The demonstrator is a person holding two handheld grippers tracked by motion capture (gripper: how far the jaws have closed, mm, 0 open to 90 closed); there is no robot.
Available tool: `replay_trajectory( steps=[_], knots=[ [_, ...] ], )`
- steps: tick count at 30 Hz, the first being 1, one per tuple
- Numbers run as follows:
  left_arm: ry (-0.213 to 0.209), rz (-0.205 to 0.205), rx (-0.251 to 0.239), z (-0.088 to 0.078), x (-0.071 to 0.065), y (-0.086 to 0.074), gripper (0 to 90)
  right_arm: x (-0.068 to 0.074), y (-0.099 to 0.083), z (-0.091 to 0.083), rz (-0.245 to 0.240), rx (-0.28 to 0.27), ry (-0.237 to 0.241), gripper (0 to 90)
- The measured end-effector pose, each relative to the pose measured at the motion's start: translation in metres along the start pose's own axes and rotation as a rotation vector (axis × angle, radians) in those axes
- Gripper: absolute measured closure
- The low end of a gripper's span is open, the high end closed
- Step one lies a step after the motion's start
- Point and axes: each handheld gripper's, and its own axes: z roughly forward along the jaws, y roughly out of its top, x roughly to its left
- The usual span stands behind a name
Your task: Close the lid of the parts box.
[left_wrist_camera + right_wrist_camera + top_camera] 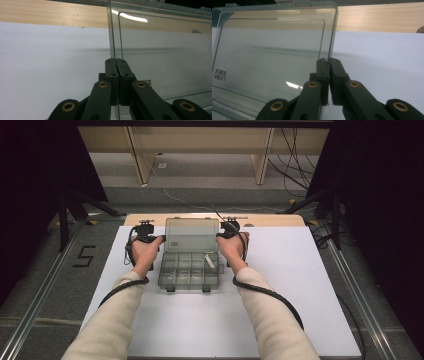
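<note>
A clear plastic box sits on the white sheet in the middle of the table, its lid swung up and standing nearly upright behind the compartments. The left gripper is at the lid's left edge; in the left gripper view its jaws are pressed together on that thin edge, the pads clamped with the plastic between them. The right gripper is at the lid's right edge, level with the left one; in the right gripper view its jaws are closed on that edge, gripping it with barely a slit left between the pads. A small pale piece lies in one of the box's right-hand compartments; what it is cannot be told from the high view. Behind the lid, past the sheet's far edge, a strip of bare wood shows.
</note>
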Motion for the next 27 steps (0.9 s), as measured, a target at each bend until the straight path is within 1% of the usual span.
replay_trajectory(
  steps=[1,2,3,4,5,6,7,8,10,11,12,13,14,15,16,17,18,19,20,22,23,24,25,26,27],
  knots=[
    [0.000,0.003,0.002,0.000,0.000,0.000,88.1,0.001,0.000,0.000,0.004,-0.001,-0.003,87.6],
    [-0.002,0.004,0.002,0.000,0.000,0.000,88.1,0.001,0.000,0.000,-0.007,-0.011,-0.009,87.7],
    [-0.003,-0.008,-0.010,0.001,-0.001,0.000,88.0,0.001,0.000,-0.001,-0.016,-0.009,-0.005,87.8],
    [-0.003,-0.028,-0.027,0.002,-0.002,0.000,87.9,0.003,0.000,-0.003,0.007,0.001,-0.007,87.8],
    [-0.005,-0.025,-0.022,0.002,-0.002,0.001,87.9,0.003,-0.001,-0.002,-0.005,-0.012,-0.015,87.9],
    [-0.005,-0.023,-0.020,0.002,-0.002,0.001,87.8,0.001,-0.001,-0.002,-0.033,-0.023,-0.015,88.0],
    [-0.006,-0.021,-0.018,0.002,-0.001,0.001,87.7,0.001,-0.001,-0.002,-0.038,-0.029,-0.012,88.0],
    [-0.007,-0.023,-0.018,0.002,-0.001,0.001,87.6,0.003,-0.001,-0.002,-0.023,-0.039,-0.016,88.0],
    [-0.008,-0.016,-0.015,0.002,-0.001,0.001,87.3,0.003,-0.002,-0.003,-0.045,-0.044,-0.025,88.4],
    [-0.009,-0.016,-0.014,0.002,-0.001,0.001,87.1,0.005,-0.001,-0.004,-0.008,-0.039,-0.025,88.6],
    [-0.006,-0.021,-0.013,0.002,-0.002,0.002,86.8,0.006,-0.002,-0.005,0.001,-0.035,-0.017,88.7],
    [-0.008,0.012,-0.010,0.001,0.000,0.002,86.4,0.005,-0.002,-0.005,-0.013,-0.044,-0.018,88.9],
    [-0.011,0.031,-0.008,0.000,0.001,0.003,85.5,0.004,-0.002,-0.006,-0.038,-0.050,-0.017,89.1],
    [-0.007,-0.002,-0.030,0.002,-0.002,0.004,83.7,0.004,-0.002,-0.005,-0.037,-0.057,-0.019,89.2],
    [-0.007,0.027,-0.014,0.001,0.000,0.005,83.8,0.005,-0.002,-0.006,-0.033,-0.053,-0.022,89.3],
    [-0.007,0.007,-0.029,0.002,-0.002,0.006,83.5,0.007,-0.002,-0.007,-0.004,-0.043,-0.023,89.4],
    [-0.008,0.002,-0.032,0.002,-0.003,0.008,83.4,0.006,-0.002,-0.007,-0.004,-0.045,-0.022,89.6],
    [-0.006,0.004,-0.037,0.002,-0.003,0.009,83.5,0.006,-0.002,-0.007,-0.009,-0.040,-0.023,89.9],
    [-0.007,0.008,-0.034,0.001,-0.003,0.010,83.5,0.006,-0.002,-0.007,-0.005,-0.039,-0.025,90.0],
    [-0.005,0.000,-0.038,0.002,-0.004,0.011,83.0,0.006,-0.002,-0.006,-0.010,-0.046,-0.025,90.0],
    [-0.004,0.009,-0.032,0.002,-0.004,0.012,83.0,0.006,-0.003,-0.006,-0.009,-0.046,-0.025,90.0],
    [0.001,-0.002,-0.024,0.004,-0.005,0.011,83.1,0.008,-0.003,-0.007,0.020,-0.041,-0.022,90.0],
    [0.008,0.014,-0.003,0.003,-0.003,0.011,84.2,0.008,-0.003,-0.006,0.012,-0.041,-0.032,90.0],
    [0.010,-0.007,-0.008,0.005,-0.003,0.010,86.0,0.004,-0.004,-0.005,-0.046,-0.048,-0.033,90.0],
    [0.014,-0.009,0.005,0.006,-0.002,0.009,88.0,0.007,-0.003,-0.005,-0.003,-0.044,-0.025,90.0]
  ],
)
